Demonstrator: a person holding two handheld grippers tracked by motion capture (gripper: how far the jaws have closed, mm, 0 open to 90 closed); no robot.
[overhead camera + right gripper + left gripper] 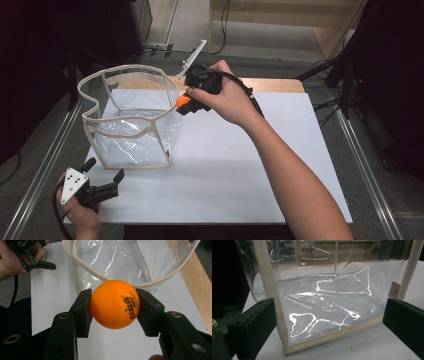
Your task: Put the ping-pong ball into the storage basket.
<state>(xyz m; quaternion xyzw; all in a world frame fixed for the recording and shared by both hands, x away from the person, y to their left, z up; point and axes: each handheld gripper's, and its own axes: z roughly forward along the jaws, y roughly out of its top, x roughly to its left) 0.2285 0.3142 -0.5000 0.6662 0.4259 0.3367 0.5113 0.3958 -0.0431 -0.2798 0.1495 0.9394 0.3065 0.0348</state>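
A clear plastic bag (131, 120) with beige trim stands open on the white table (240, 170), at the left. My right gripper (183, 103) is shut on an orange ping-pong ball (183, 101), held just outside the bag's right rim. In the right gripper view the ball (114, 304) sits squeezed between both jaws, with the bag's rim (120, 280) right behind it. My left gripper (104, 176) stands open near the table's front left, in front of the bag. In the left gripper view the bag's near wall (324, 310) spans the gap between the jaws.
A wooden strip (270, 84) runs along the table's far edge. Metal rails (365, 165) flank the table on both sides. Cables (330, 105) lie on the floor at the right. The white surface to the right of the bag is bare.
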